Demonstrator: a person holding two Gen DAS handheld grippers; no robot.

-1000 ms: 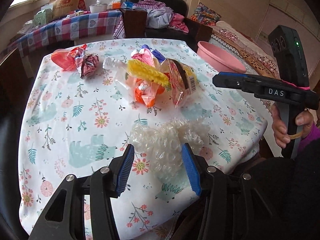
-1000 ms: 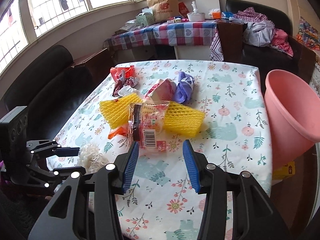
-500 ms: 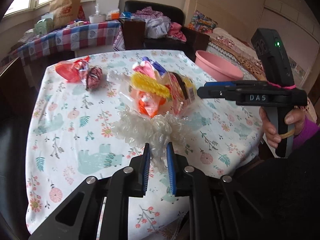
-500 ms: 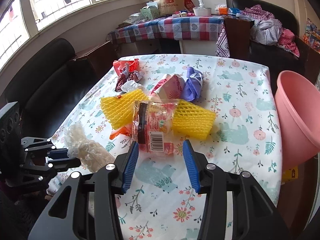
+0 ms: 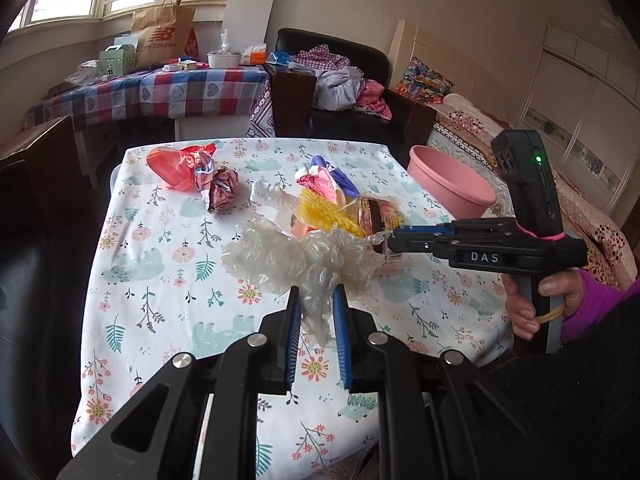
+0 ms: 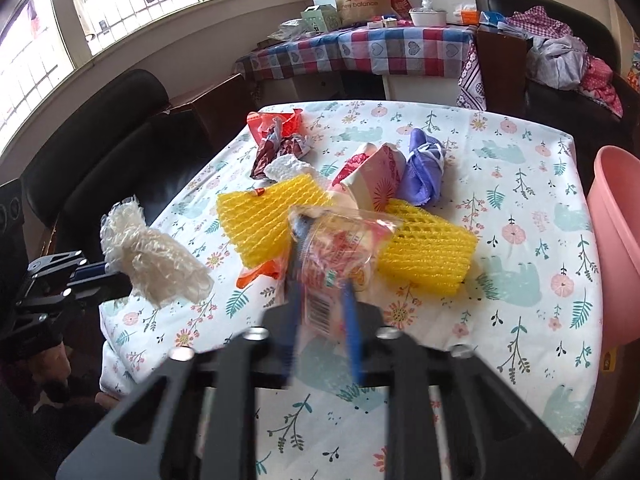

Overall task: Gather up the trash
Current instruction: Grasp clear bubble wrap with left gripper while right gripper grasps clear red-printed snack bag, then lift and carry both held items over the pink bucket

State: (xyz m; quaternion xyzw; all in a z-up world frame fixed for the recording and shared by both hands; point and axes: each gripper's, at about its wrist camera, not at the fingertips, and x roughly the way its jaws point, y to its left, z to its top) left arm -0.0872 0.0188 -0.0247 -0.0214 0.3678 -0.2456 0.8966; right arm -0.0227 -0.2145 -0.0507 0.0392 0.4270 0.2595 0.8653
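A crumpled wad of clear bubble wrap hangs just above the flowered tablecloth, with my left gripper shut on its lower end. In the right wrist view that wad sticks up from the left gripper at the left table edge. My right gripper is closing its jaws on a clear snack wrapper with a barcode, and the pads pinch its near end. The wrapper lies over yellow foam netting. Seen from the left wrist, the right gripper bites the wrapper's edge.
More trash lies mid-table: a second yellow net, a pink-and-white carton, a purple bag and red wrappers. A pink basin stands off the right table edge. Black sofas flank the table.
The left gripper closed on the bubble wrap and lifted it off the cloth. The right gripper moved forward to the snack wrapper and its fingers came together on it.
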